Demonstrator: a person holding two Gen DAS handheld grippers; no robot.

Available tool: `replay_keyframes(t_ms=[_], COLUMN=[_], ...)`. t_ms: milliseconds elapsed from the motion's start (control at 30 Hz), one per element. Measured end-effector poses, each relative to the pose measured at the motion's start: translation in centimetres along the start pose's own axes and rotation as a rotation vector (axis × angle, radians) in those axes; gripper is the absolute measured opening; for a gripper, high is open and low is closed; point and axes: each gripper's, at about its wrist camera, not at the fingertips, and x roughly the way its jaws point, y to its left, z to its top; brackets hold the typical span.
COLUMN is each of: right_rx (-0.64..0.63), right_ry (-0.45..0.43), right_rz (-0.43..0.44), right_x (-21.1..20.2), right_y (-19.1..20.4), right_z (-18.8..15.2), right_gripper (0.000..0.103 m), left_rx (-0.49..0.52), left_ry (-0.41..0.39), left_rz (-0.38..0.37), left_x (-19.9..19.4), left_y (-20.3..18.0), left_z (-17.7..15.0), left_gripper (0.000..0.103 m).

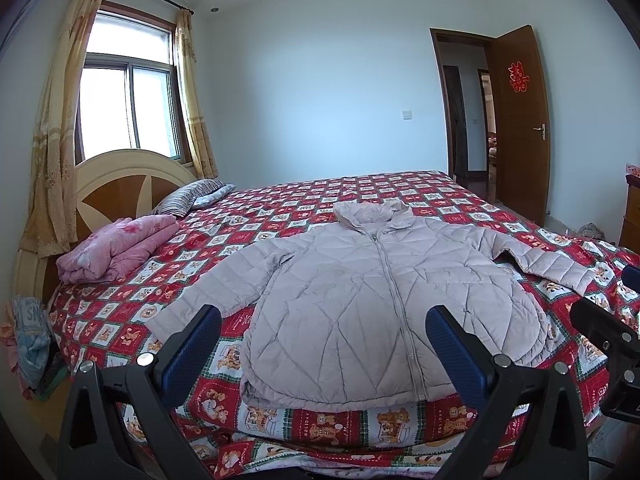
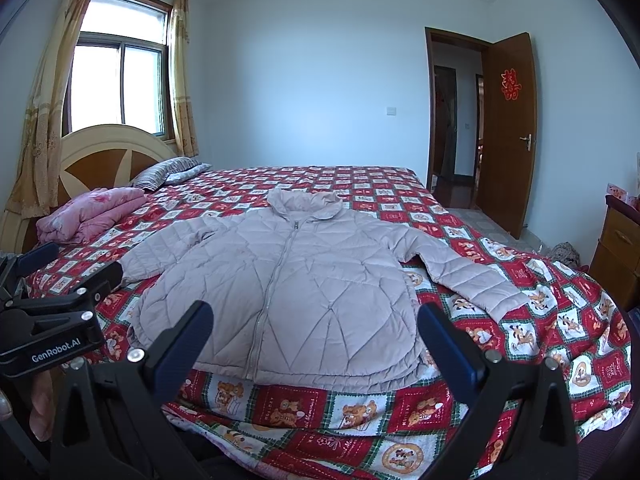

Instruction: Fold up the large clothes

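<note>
A pale pink quilted puffer jacket (image 1: 360, 300) lies flat and zipped on the bed, collar away from me, both sleeves spread out; it also shows in the right wrist view (image 2: 288, 292). My left gripper (image 1: 324, 320) is open and empty, held above the near bed edge in front of the jacket's hem. My right gripper (image 2: 316, 316) is open and empty, also just short of the hem. The left gripper shows at the left edge of the right wrist view (image 2: 52, 280), and the right gripper at the right edge of the left wrist view (image 1: 612, 320).
The bed has a red checked cartoon bedspread (image 1: 280, 216) (image 2: 520, 320). A folded pink quilt (image 1: 116, 248) and a striped pillow (image 1: 188, 196) lie by the wooden headboard (image 1: 120, 184). An open brown door (image 2: 508, 128) is at the right, a wooden cabinet (image 2: 620, 248) beside the bed.
</note>
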Motion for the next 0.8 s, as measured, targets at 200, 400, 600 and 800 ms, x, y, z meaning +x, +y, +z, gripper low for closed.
replay_keyframes(t_ms=[200, 400, 600, 800], right_rx=[0.000, 0.004, 0.005, 0.008], right_ry=[0.002, 0.006, 0.007, 0.011], right_rz=[0.002, 0.003, 0.004, 0.004], right_x=[-0.02, 0.11, 0.19, 0.21], right_y=[-0.09, -0.22, -0.23, -0.26], right_z=[0.05, -0.31, -0.44, -0.52], right_gripper=[0.103, 0.103, 0.103, 0.103], left_rx=[0.000, 0.006, 0.008, 0.006], left_ry=[0.000, 0.000, -0.001, 0.000], left_rz=[0.000, 0.007, 0.009, 0.017], left_x=[-0.03, 0.04, 0.12, 0.41], left_y=[0.07, 0.06, 0.09, 0.43], left_z=[0.00, -0.12, -0.13, -0.22], left_gripper=[0.102, 0.102, 0.102, 0.102])
